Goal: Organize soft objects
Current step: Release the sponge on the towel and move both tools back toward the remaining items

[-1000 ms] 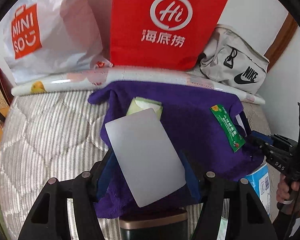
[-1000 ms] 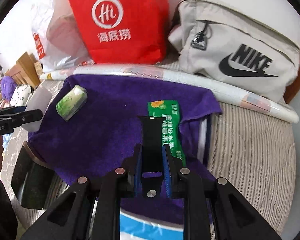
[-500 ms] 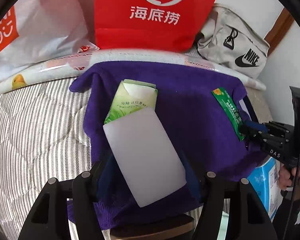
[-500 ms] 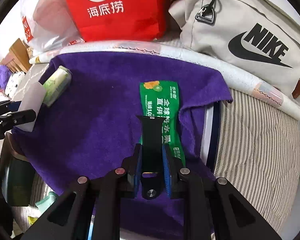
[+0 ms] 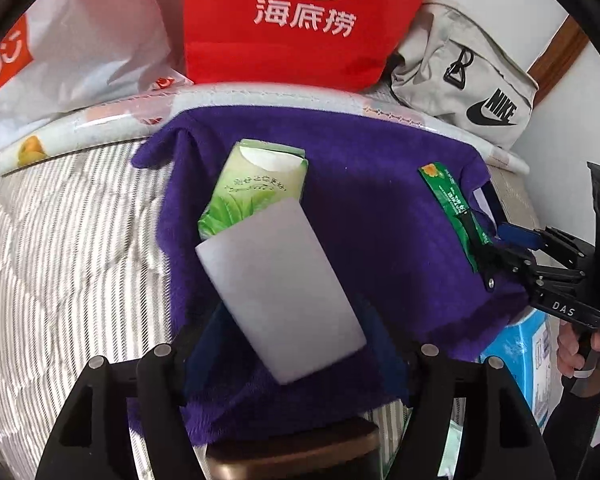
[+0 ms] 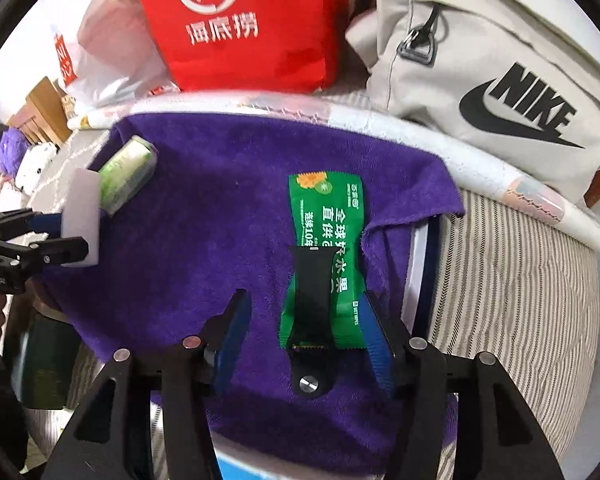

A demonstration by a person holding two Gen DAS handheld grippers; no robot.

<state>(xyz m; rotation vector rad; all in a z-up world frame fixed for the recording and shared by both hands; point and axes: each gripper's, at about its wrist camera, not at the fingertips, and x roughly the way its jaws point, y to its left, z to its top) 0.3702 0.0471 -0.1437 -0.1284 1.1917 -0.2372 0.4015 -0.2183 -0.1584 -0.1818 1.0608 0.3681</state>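
A purple towel [image 5: 380, 216] lies spread on the striped mattress. My left gripper [image 5: 288, 344] is shut on a white sponge block [image 5: 280, 292], held just above the towel next to a green tissue pack [image 5: 256, 188]. The sponge also shows in the right wrist view [image 6: 85, 216]. My right gripper [image 6: 304, 332] is open over the towel. A black watch strap [image 6: 312, 320] lies between its fingers, on top of a green snack packet [image 6: 328, 248]. The tissue pack [image 6: 126, 180] lies at the towel's far left.
A red paper bag [image 5: 300, 20], a white Miniso bag [image 5: 72, 44] and a grey Nike bag [image 6: 500, 60] stand at the back behind a white roll [image 5: 100, 124]. A blue-and-white box [image 5: 532, 352] sits by the towel's near right corner.
My right gripper has opened and let go of the black strap, which now lies on the green packet. My left gripper has carried the sponge forward, up to the tissue pack.
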